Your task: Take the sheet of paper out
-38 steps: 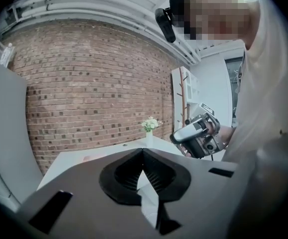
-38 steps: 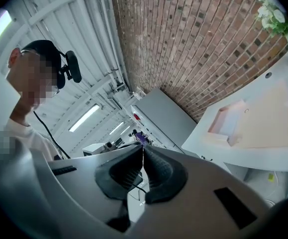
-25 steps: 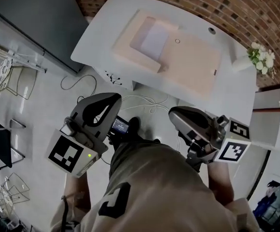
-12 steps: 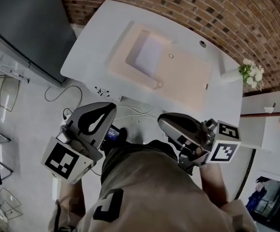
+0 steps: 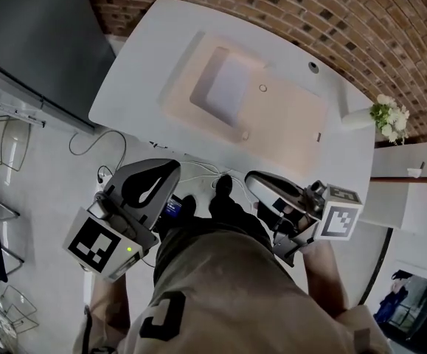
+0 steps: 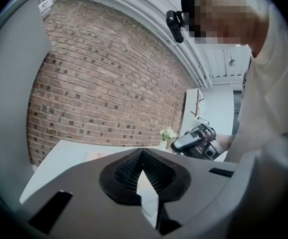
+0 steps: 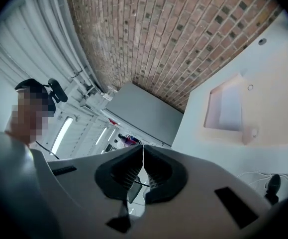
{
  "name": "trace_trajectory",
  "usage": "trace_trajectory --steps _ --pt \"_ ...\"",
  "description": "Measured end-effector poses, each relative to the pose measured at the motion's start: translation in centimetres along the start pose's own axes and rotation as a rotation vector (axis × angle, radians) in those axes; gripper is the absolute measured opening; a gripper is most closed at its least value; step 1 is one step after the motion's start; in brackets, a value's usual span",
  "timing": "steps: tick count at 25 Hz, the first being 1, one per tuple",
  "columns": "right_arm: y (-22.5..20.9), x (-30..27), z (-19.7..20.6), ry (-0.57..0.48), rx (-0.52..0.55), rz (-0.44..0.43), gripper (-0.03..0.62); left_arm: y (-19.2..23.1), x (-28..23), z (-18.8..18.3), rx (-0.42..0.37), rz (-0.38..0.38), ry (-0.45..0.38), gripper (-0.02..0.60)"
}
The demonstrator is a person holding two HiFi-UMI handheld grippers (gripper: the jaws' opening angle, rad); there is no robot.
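Standing well short of the white surface (image 5: 136, 80), the left tool (image 6: 142, 153) and the right tool (image 7: 143, 148) both show jaws pressed together on nothing, which reads as the approach step. The sheet of paper (image 5: 230, 85) lies untouched in the open beige folder (image 5: 290, 127) there. Next, one tool must reach in, spread and pinch its edge.

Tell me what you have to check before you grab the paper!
1. Sheet of paper visible in the pale pink case on the table: ok.
2. Nothing lying on the sheet: ok.
3. Left gripper open for grabbing: not ok, fingers shut, empty.
4. Right gripper open: not ok, shut, empty.
5. Grippers near the paper: not ok, both short of the table.
6. White floor cables clear of the shoe: cannot tell.
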State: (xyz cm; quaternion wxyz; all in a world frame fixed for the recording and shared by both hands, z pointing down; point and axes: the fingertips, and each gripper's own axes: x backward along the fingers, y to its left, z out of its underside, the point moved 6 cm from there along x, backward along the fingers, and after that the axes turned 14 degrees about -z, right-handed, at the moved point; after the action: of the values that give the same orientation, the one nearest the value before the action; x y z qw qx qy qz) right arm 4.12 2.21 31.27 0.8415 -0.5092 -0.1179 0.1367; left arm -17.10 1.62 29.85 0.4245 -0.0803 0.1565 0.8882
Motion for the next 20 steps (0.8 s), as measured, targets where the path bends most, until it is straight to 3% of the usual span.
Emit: trace_trajectory --steps 6,12,20 --pt "-3.6 2.5 -3.1 -0.055 -0.085 -0.01 0.025 -1.3 -3.3 -1.5 0.005 -0.018 0.028 0.014" --pt "-6.4 5.6 -6.3 -0.076 -0.097 -0.032 0.025 -2.4 -7.3 -3.3 -0.031 -0.048 0.018 0.014" --pt "-11.0 8.4 -7.8 -0.007 -0.136 -0.063 0.025 -5.7 -11.7 -4.9 -0.067 -0.118 0.063 0.014"
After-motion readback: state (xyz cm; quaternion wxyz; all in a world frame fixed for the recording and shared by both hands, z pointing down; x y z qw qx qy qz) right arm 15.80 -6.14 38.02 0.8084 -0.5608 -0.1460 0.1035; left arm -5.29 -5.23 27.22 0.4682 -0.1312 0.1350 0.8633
